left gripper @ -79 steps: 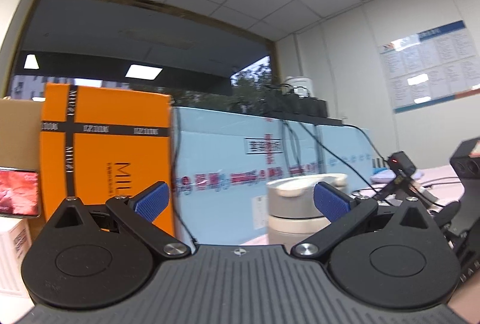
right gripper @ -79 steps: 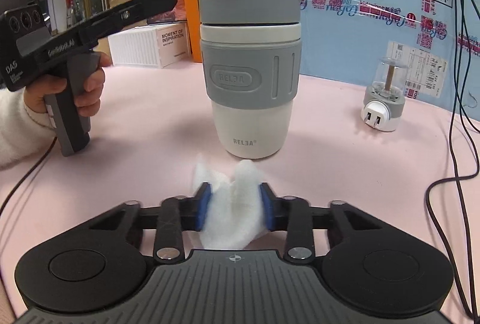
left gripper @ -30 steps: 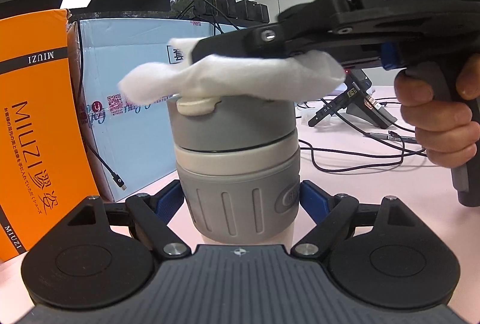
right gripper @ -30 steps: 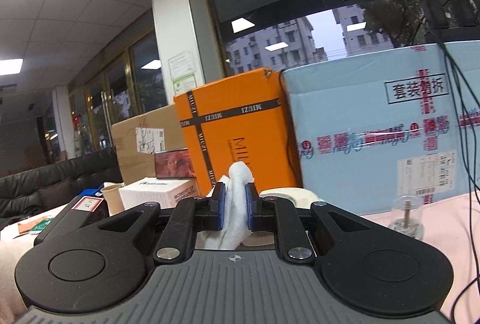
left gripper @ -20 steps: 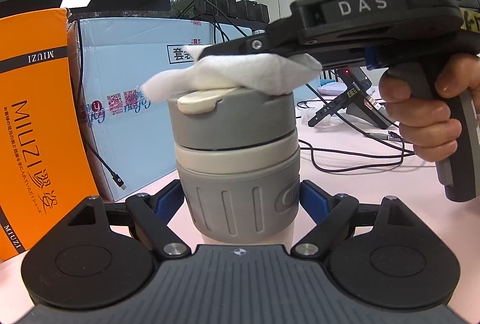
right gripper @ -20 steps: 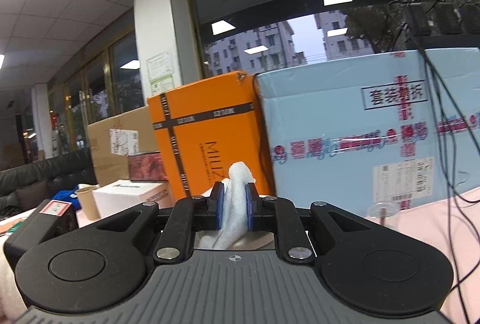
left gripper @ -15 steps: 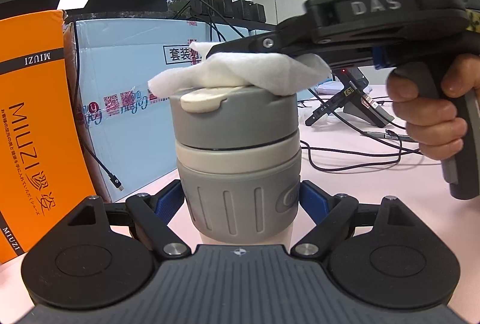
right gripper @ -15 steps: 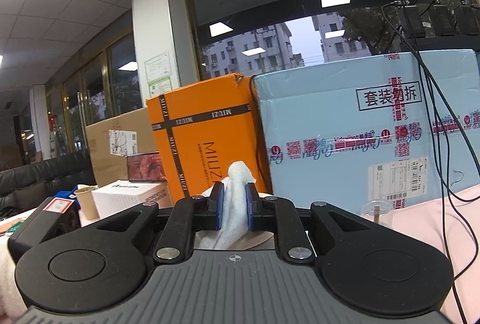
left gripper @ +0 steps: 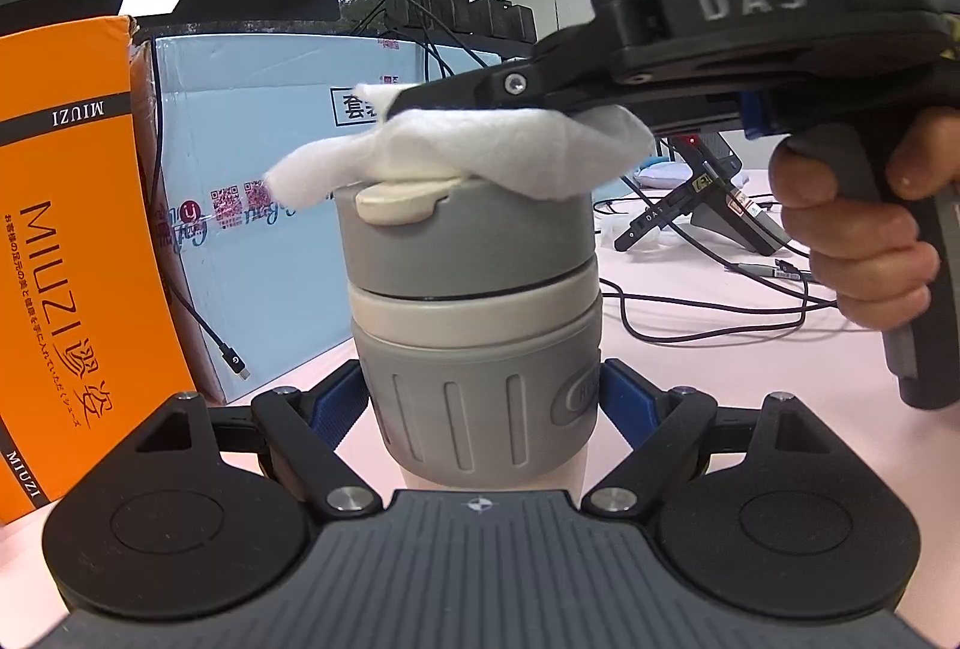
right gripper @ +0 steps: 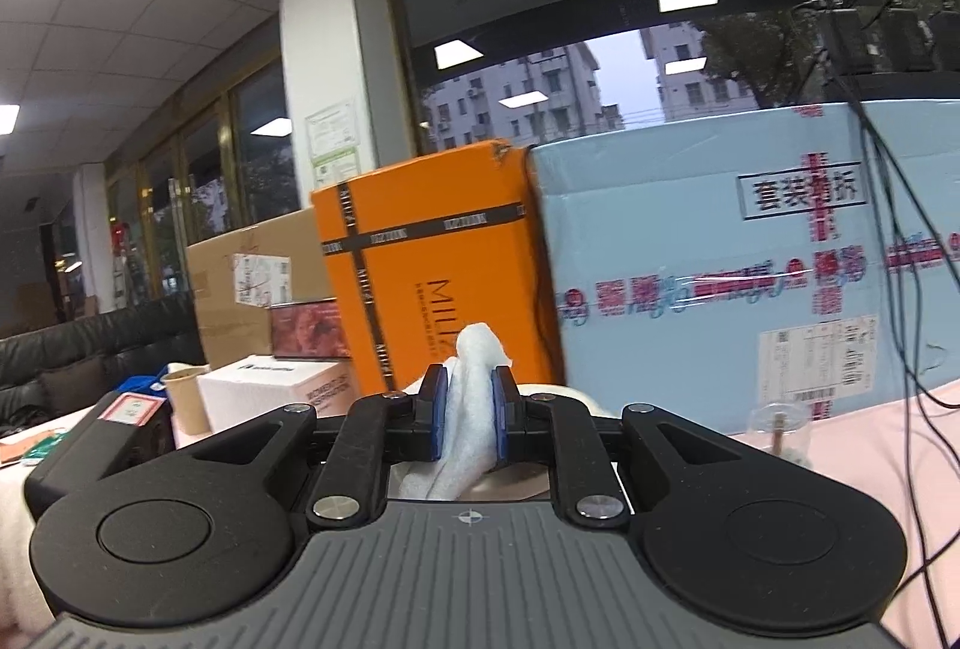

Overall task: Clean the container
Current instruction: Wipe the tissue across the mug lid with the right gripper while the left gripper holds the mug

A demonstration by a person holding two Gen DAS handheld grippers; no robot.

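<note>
Your left gripper (left gripper: 480, 403) sits clamped on the grey ribbed sleeve of the container (left gripper: 474, 349), a blue pad touching each side, so the mug stands upright right between your fingers on the pink table (left gripper: 750, 367). It looks like a rigid insulated mug, probably with some heft; the ribbed band is the grippy zone, so hold there, not on the smooth white base below or the lid (left gripper: 462, 241) above, which likely turns or pops. Above your left fingers the white cloth (left gripper: 468, 156) lies draped on the lid, partly covering the cream flip tab (left gripper: 399, 205). It is soft and limp, and would likely bunch or slide if you press lightly. Your right gripper (right gripper: 469, 421) has its pads squeezed on a fold of that cloth, the rest hanging below its fingers onto the lid. Against half a second ago the cloth has shifted slightly across the lid and the right tool sits closer and larger in the left view; the left grip matches. Orange box (left gripper: 66, 253) far left, unchanged.
</note>
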